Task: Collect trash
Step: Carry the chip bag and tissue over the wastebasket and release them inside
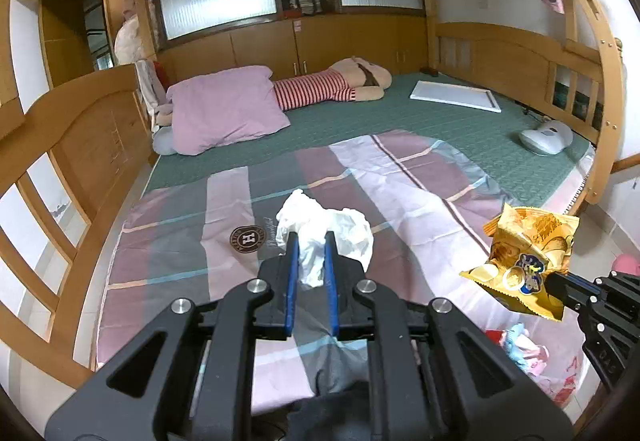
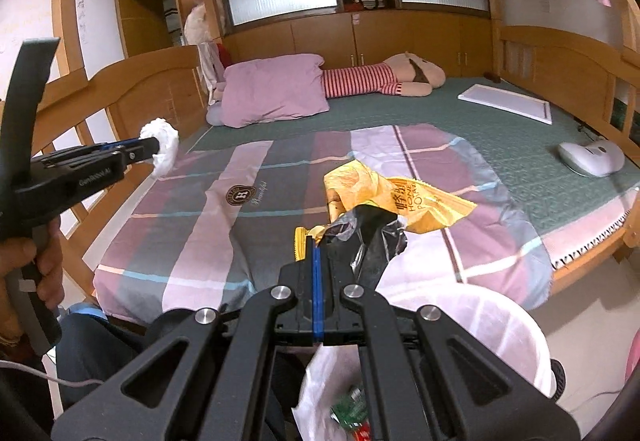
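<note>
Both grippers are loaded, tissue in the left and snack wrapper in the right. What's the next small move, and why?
Probably lower the right gripper slightly and open it: its yellow snack wrapper hangs just beyond the white-lined trash bin directly below. The left gripper, clamping the crumpled tissue, is off over the bed, so it goes second.

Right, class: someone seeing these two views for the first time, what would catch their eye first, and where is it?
Probably the crumpled white tissue pinched in the left gripper, held above the striped bedsheet. Next, the shiny yellow snack wrapper clamped in the right gripper, above a white-lined trash bin beside the bed. Farther back, a plush toy in a red-striped top lies near the pink pillow.
</note>
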`<state>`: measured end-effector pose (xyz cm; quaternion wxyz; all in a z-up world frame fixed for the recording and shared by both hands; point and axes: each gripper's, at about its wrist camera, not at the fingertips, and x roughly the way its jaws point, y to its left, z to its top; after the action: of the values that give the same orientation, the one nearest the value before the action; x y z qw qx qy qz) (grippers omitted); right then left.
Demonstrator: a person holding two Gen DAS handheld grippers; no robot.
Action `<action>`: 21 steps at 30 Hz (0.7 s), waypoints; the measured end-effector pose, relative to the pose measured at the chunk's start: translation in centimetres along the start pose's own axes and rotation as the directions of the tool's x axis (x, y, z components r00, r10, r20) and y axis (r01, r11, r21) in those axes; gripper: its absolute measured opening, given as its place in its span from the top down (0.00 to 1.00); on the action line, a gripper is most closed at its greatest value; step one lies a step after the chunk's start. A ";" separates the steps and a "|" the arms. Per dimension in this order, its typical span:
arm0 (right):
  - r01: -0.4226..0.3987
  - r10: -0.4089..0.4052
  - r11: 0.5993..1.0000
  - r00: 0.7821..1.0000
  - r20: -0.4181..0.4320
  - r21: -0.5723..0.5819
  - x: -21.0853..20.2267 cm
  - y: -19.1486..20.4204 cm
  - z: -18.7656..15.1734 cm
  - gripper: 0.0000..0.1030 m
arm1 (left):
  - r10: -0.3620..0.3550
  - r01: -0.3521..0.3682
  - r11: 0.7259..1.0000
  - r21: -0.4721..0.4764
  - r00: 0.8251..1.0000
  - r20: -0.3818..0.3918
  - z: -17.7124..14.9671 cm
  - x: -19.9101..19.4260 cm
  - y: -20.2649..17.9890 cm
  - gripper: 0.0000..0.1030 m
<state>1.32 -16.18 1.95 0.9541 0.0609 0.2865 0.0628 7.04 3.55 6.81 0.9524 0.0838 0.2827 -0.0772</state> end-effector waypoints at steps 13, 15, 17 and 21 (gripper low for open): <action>0.108 -0.108 0.993 0.994 0.017 0.043 -5.5 -3.8 -3.8 0.99 | -0.105 0.105 0.987 0.122 0.994 -0.002 -0.9 -2.6 -6.4 0.87; 0.123 -0.123 0.991 0.992 0.010 0.052 -5.9 -4.5 -4.3 0.99 | -0.126 0.126 0.983 0.137 0.992 -0.013 -1.1 -2.6 -7.4 0.87; 0.136 -0.137 0.989 0.991 0.003 0.061 -6.3 -5.4 -4.8 0.99 | -0.146 0.148 0.978 0.150 0.989 -0.028 -1.3 -2.4 -8.4 0.87; 0.141 -0.141 0.987 0.990 -0.012 0.082 -6.3 -6.7 -5.2 0.99 | -0.200 0.212 0.961 0.179 0.976 -0.082 -1.8 -1.3 -10.4 0.87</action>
<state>-6.26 -23.32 0.01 0.9519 0.0795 0.2954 -0.0165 3.04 -6.10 4.82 0.9178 0.1451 0.3112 -0.1995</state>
